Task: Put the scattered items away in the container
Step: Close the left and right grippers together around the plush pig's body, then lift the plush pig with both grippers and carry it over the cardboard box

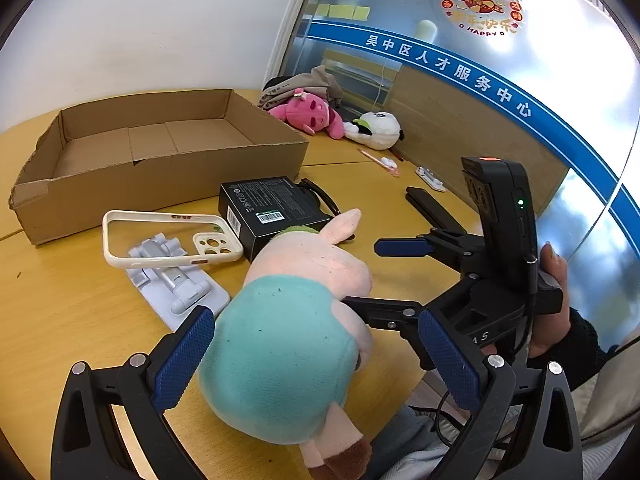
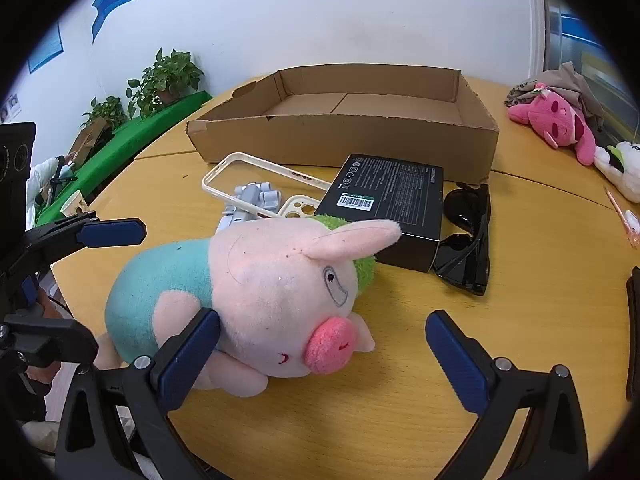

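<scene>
Cardboard box (image 2: 344, 136) stands at the far side of the table (image 2: 400, 420) with nothing in it, so in my judgement the tidying has hardly begun. From left to right in front of it lie the phone case (image 2: 256, 184) over a grey stand (image 2: 252, 200), the black box (image 2: 392, 204) and the sunglasses (image 2: 466, 240), all still outside. Nearest, the plush pig (image 2: 264, 296) lies on its side between the wide-open fingers of both the left gripper (image 1: 316, 352) and the right gripper (image 2: 322, 356), and neither is closed on it yet.
</scene>
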Demonstrator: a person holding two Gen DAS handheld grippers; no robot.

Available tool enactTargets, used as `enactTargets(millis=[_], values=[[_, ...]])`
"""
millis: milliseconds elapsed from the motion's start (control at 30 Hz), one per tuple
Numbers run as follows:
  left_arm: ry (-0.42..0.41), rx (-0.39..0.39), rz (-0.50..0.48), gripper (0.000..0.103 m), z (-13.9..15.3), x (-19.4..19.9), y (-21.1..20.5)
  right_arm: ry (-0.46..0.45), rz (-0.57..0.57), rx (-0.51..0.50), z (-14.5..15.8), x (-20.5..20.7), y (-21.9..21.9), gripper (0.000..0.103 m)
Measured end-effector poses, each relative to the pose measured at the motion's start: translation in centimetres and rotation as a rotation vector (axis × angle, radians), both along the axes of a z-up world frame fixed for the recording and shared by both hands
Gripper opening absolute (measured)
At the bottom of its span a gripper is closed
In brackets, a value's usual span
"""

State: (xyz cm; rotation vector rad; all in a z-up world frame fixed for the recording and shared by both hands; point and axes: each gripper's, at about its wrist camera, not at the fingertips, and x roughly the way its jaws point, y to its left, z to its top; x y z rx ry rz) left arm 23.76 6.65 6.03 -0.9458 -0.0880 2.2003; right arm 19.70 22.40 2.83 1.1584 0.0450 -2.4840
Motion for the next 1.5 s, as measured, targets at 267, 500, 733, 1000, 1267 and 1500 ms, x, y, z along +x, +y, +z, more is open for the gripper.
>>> enactTargets(millis=[267,500,733,1000,1267,1500], values=[[-0.061,-0.018,0.012,0.103,-1.7,-0.8,-0.5,-0.020,0.006,-0.032,-0.2,-0.4,0.4,0.102],[-0.088,-0.056,0.012,0.101,-3.7,-1.8,-0.4,-0.042,0.040,-0.069,-0.5,-0.8,0.9,0.102],[-0.141,-0.012,-0.042,0.091,-4.4,-2.5,-1.1,-0.115,0.079,-0.160,-1.9,-2.2,0.8,0.100],[-0.101,-0.001,-0.015,0.084,-3.8,-2.6,-2.2,-0.150,0.201,-0.250,-1.7,-3.2,-0.7,0.067],[-0.043,0.069,-0.012,0.083,-0.6,-3.3,-5.0,-0.059,0.244,-0.256,2.0,-3.1,-2.5,0.059],[0.043,0.067,0.017,0.083,3.4,-5.8,-6.6,0.033,0.243,-0.226,6.4,-5.0,-4.4,0.056]])
